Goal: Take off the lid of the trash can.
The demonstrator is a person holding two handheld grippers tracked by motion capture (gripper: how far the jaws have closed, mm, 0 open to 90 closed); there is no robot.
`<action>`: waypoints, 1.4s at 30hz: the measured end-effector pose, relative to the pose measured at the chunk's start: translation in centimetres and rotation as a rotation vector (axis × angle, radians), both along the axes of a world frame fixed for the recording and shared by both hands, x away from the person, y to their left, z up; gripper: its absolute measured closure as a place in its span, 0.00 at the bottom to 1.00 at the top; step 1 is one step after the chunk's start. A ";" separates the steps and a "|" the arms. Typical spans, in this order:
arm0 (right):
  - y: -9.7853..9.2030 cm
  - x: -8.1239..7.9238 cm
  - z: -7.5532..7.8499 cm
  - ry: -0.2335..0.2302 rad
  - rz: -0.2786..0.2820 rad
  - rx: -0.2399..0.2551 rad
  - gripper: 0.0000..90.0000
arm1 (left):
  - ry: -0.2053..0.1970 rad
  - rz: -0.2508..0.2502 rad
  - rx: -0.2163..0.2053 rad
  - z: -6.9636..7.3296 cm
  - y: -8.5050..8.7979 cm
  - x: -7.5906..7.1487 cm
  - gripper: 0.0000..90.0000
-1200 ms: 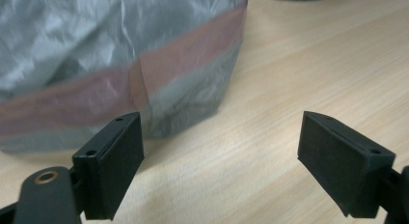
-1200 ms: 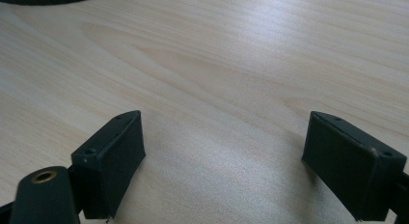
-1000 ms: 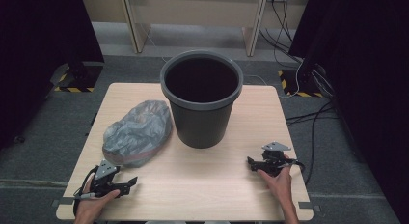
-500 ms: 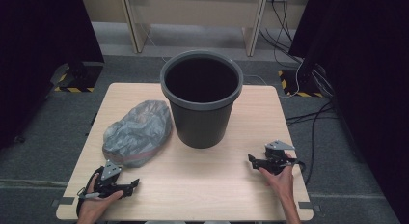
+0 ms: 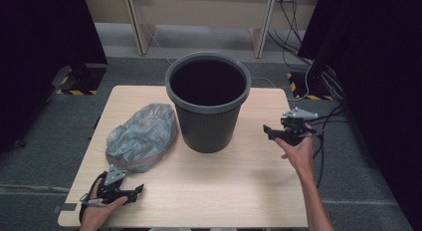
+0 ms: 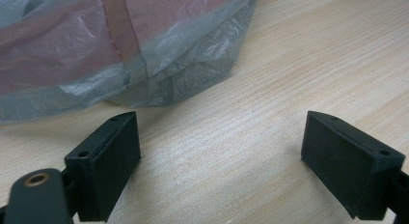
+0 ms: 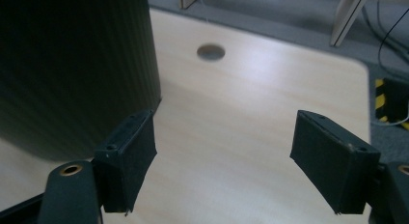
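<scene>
A light wooden tabletop (image 5: 234, 191) with rounded corners takes up the middle and lower part of the high view. Just above its centre stands a dark grey plastic bucket (image 5: 208, 101), round, upright, tapering toward its base, with a thick rolled rim and a dark inside whose contents cannot be made out. In the right gripper view its ribbed wall (image 7: 77, 64) fills the upper left of the frame.

Touching or just beside the bucket on its left in the high view lies a crumpled, translucent grey plastic bag (image 5: 142, 137), a soft rounded bundle with a faint reddish tint showing through near its lower edge. In the left gripper view the bag (image 6: 120, 45) spreads across the upper left, its film wrinkled and glossy, with a reddish-brown band under the grey layer and a folded edge resting on the wood.

The left claw (image 5: 137, 190) sits at the lower left of the high view, low over the tabletop just below the bag, held in a hand (image 5: 97, 211). In its own view its jaws stand wide apart over bare wood, holding nothing, the bag just beyond them.

The right claw (image 5: 268, 131) is at the middle right of the high view, raised above the tabletop's right edge in a hand (image 5: 298, 154), pointing toward the bucket and apart from it. Its own view shows its jaws spread wide and empty, the bucket wall just beyond the left jaw, and a small round hole (image 7: 211, 51) in the tabletop farther up.
</scene>
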State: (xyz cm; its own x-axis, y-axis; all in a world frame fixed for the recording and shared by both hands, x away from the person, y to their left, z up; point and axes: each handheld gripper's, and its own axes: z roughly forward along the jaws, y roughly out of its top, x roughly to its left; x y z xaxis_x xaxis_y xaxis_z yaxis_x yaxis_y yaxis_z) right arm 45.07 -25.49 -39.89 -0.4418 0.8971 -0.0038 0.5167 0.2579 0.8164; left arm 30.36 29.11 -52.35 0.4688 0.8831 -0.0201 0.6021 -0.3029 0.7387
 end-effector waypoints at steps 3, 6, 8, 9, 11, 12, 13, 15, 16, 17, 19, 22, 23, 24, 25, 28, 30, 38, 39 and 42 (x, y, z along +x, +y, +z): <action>0.5 1.3 2.6 -0.018 0.004 -0.002 0.29 | 0.000 0.000 0.000 0.0 0.0 0.0 0.14; 1.1 2.5 4.7 -0.019 0.006 0.007 0.31 | 0.000 0.000 0.000 0.0 0.0 0.0 0.14; 1.5 3.2 5.8 -0.029 0.004 -0.006 0.31 | 0.000 0.000 0.000 0.0 0.0 0.0 0.14; 1.6 3.5 6.3 -0.031 0.003 -0.013 0.31 | 0.000 0.000 0.000 0.0 0.0 0.0 0.14; 1.8 4.1 7.2 -0.031 0.000 -0.002 0.30 | 0.000 0.000 0.000 0.0 0.0 0.0 0.14; 1.9 4.4 7.6 -0.032 -0.002 0.006 0.30 | 0.000 0.000 0.000 0.0 0.0 0.0 0.14; 2.0 4.7 8.1 -0.033 -0.003 0.012 0.30 | 0.000 0.000 0.000 0.0 0.0 0.0 0.14; 2.2 5.3 8.9 -0.034 -0.002 0.019 0.31 | 0.000 0.001 0.000 0.0 0.0 0.0 0.14; 2.3 5.6 9.4 -0.034 -0.003 0.023 0.31 | 0.000 0.001 0.000 0.0 0.0 0.0 0.14; 2.4 5.9 9.8 -0.034 -0.002 0.030 0.30 | 0.000 0.001 -0.001 0.0 0.0 0.0 0.14; 2.6 6.4 10.6 -0.017 0.006 0.061 0.30 | 0.000 0.003 -0.003 0.0 0.0 0.0 0.14; 3.1 7.3 11.8 -0.014 0.009 0.086 0.30 | 0.000 0.003 -0.003 0.0 0.0 0.0 0.14; 3.2 7.5 12.3 -0.018 0.006 0.086 0.30 | 0.000 0.003 -0.003 0.0 0.0 0.0 0.14; 3.5 7.8 12.8 -0.020 0.006 0.090 0.30 | 0.000 0.003 -0.003 0.0 0.0 0.0 0.14; 3.7 8.0 13.3 -0.018 0.009 0.096 0.30 | 0.000 0.003 -0.003 0.0 0.0 0.0 0.14; 4.9 8.9 14.5 -0.006 0.024 0.094 0.30 | 0.000 0.003 -0.003 0.0 0.0 0.0 0.14; 5.7 9.5 15.0 -0.005 0.029 0.094 0.30 | 0.000 0.003 -0.003 0.0 0.0 0.0 0.14; 8.8 12.1 15.5 0.045 0.071 0.051 0.33 | 0.000 0.002 -0.003 0.0 0.0 0.0 0.14; 9.1 12.3 15.6 0.049 0.076 0.039 0.36 | 0.000 0.002 -0.003 0.0 0.0 0.0 0.14; 10.0 12.9 15.5 0.092 0.078 0.024 0.46 | 0.000 0.001 -0.002 0.0 0.0 0.0 0.14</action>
State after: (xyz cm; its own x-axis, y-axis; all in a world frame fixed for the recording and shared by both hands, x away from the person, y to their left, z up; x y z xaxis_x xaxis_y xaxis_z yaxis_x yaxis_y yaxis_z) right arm 57.98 -15.52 -24.41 -0.5075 0.8595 0.0613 0.5693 0.2811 0.7726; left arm 30.40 29.08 -52.37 0.4681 0.8834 -0.0223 0.6024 -0.3005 0.7395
